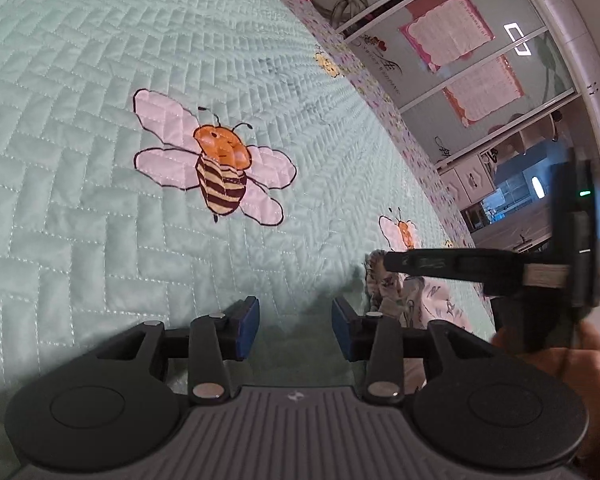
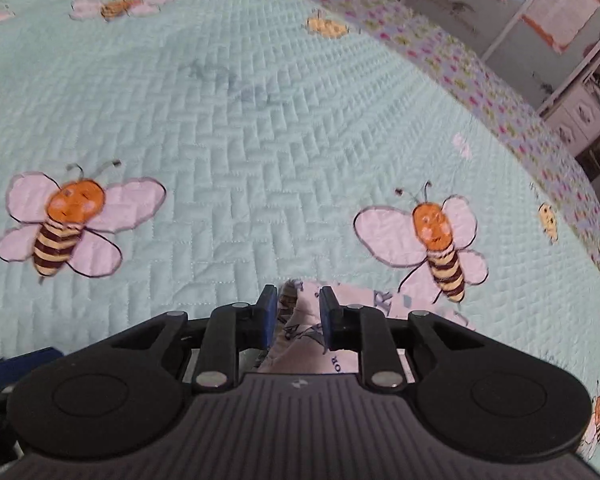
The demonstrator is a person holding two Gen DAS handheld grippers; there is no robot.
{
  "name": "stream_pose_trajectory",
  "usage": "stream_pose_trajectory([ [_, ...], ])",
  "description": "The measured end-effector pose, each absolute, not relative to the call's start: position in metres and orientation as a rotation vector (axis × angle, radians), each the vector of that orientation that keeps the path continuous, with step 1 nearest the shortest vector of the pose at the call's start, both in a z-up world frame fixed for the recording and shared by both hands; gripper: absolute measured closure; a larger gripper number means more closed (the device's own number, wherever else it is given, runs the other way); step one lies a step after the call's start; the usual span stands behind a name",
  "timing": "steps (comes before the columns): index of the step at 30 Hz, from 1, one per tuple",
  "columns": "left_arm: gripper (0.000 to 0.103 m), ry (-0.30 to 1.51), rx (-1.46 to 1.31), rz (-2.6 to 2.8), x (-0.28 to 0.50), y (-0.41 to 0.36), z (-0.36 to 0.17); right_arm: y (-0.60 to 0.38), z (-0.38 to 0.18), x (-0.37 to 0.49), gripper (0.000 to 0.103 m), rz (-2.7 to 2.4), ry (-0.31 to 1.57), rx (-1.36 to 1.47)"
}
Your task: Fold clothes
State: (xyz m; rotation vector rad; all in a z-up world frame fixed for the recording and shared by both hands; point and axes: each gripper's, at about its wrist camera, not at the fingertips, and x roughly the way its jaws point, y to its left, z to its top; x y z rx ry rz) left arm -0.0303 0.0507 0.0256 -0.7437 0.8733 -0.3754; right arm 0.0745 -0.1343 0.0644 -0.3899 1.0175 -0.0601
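Our left gripper (image 1: 295,330) stands with its blue pads apart, nothing between them, over the quilt (image 1: 100,60). Our right gripper (image 2: 299,316) has a fold of the pale printed garment (image 2: 306,320) between its narrowed pads; we cannot tell whether they press it. The garment lies bunched on the mint bee-patterned quilt, just right of the left gripper, beside a bee (image 2: 440,248).
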Motion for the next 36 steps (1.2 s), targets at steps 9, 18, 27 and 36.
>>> stream_pose_trajectory([
  [9,0.042,0.904,-0.758,-0.377,-0.034,0.044,0.029,-0.145,0.047,0.072,0.074,-0.127,1.027,-0.434],
  [18,0.041,0.896,-0.767,-0.404,-0.037,0.043,0.028,-0.11,0.102,0.045,0.097,-0.072,0.624,-0.829],
  [27,0.04,0.904,-0.816,-0.412,-0.037,0.055,0.027,-0.089,0.118,0.084,0.1,0.022,0.572,-0.648],
  [36,0.04,0.822,-0.851,-0.342,-0.042,0.079,0.034,-0.097,0.086,-0.096,0.056,0.203,0.623,-0.677],
])
